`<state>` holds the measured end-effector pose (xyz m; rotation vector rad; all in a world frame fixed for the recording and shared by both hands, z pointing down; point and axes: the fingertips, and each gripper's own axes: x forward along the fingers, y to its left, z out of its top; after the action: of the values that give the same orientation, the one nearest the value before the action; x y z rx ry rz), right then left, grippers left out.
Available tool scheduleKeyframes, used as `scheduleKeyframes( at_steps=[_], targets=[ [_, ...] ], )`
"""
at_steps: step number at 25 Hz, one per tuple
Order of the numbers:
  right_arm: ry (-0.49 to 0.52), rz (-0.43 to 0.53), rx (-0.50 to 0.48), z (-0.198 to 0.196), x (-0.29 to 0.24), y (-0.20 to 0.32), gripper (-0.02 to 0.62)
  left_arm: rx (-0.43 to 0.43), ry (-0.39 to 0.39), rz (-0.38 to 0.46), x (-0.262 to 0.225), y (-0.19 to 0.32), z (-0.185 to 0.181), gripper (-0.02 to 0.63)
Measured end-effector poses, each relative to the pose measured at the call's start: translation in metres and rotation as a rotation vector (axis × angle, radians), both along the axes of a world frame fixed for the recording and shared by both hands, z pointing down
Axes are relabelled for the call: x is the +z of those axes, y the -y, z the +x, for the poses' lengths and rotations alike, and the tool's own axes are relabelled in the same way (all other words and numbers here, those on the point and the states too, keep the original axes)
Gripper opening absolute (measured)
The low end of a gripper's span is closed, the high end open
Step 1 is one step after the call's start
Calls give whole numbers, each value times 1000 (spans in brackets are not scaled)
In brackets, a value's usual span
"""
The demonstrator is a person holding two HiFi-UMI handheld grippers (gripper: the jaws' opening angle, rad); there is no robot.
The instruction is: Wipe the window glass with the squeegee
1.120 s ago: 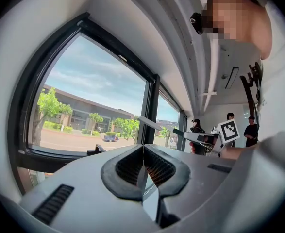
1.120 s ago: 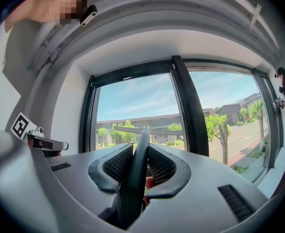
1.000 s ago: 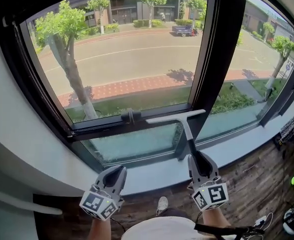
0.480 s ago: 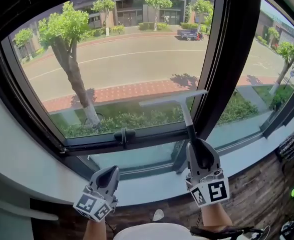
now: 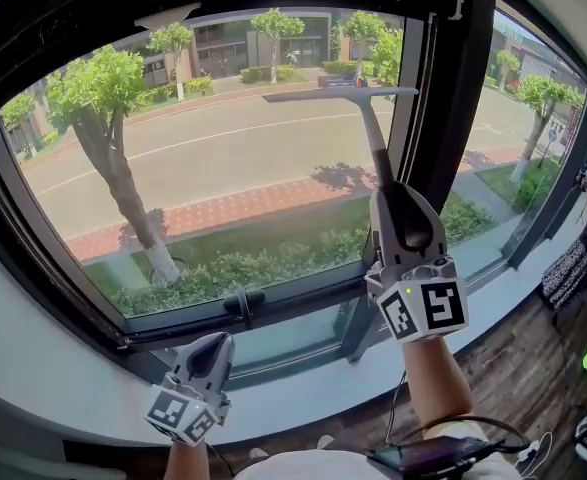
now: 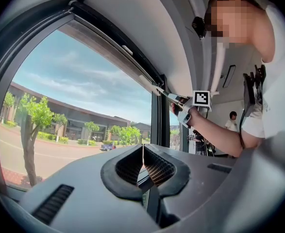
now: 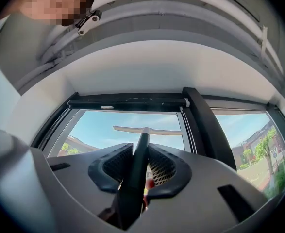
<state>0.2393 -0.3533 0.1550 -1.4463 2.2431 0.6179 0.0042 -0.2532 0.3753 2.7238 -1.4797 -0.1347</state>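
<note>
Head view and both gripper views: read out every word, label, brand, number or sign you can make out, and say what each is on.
No readable words, numbers or brands in any view.
Marker cube on the right gripper: square black-and-white patterns, no letters.
Marker cube on the left gripper: the same.
Squeegee: no label shows.
Building across the road: any sign too small to read.

Both grippers have a smooth grey moulded housing with black slotted vents (image 6: 55, 203). The left gripper (image 5: 216, 343) and right gripper (image 5: 391, 196) each carry a white cube (image 5: 425, 308) with black square markers at the rear. The jaw pads (image 6: 158, 166) are black with a fine mesh texture. The person wears a white short-sleeved shirt (image 6: 274, 72). A thin black cable (image 5: 473, 421) loops beside the right forearm.
</note>
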Motion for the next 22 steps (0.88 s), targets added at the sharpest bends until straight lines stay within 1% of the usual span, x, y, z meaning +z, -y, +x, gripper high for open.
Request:
scheduleKeyframes(
  at_steps=[3, 10, 14, 22],
  targets=[
    [-12, 50, 27, -8, -30, 14, 100, 7, 7, 7, -3, 2, -8, 21],
    [-9, 90, 49, -13, -80, 51, 100, -10, 0, 2, -2, 5, -25, 21],
    [22, 79, 64, -6, -92, 70, 101, -21, -7, -10, 4, 5, -28, 20],
    [34, 98, 75, 0, -111, 86, 100, -29, -11, -9, 6, 3, -27, 20]
  ],
)
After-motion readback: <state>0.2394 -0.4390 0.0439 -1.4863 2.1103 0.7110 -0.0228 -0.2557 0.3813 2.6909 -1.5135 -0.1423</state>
